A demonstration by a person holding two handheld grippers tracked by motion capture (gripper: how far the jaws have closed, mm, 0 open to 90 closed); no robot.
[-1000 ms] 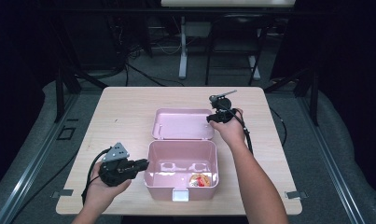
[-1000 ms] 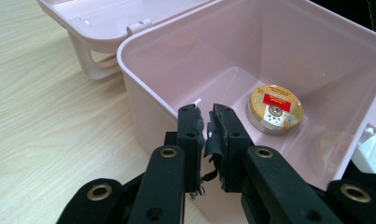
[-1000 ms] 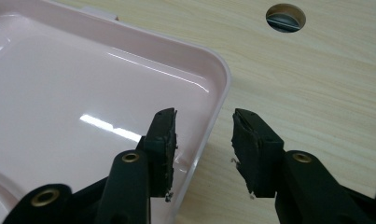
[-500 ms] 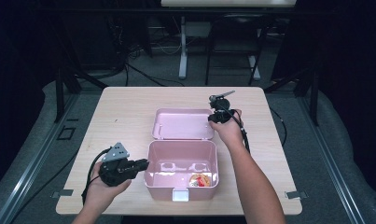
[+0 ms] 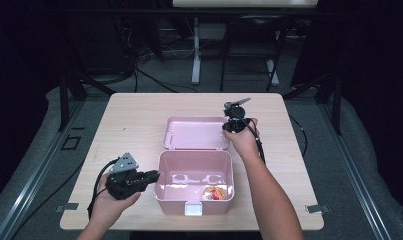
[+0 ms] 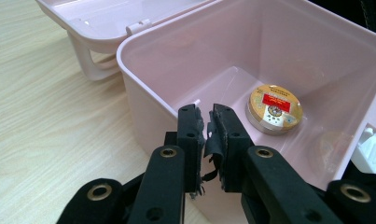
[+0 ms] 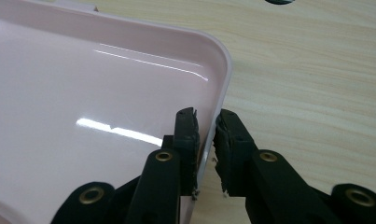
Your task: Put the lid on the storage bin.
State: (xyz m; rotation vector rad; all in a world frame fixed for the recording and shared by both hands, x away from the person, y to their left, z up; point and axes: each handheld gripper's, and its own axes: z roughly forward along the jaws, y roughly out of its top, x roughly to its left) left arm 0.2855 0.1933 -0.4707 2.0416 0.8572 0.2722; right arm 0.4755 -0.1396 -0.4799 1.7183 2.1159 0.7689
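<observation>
The right tool [image 7: 206,122] has just been closing and now clamps the lid [image 7: 83,93] rim. The left tool [image 6: 206,123], clamped on the box [image 6: 143,88] wall, should steady it while the lid swings over.

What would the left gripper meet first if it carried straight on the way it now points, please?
Probably nothing new: the left gripper is already shut on the near left wall of the open pink plastic box. Beyond it lies the small round gold tin on the box floor, though depth is unclear.
</observation>
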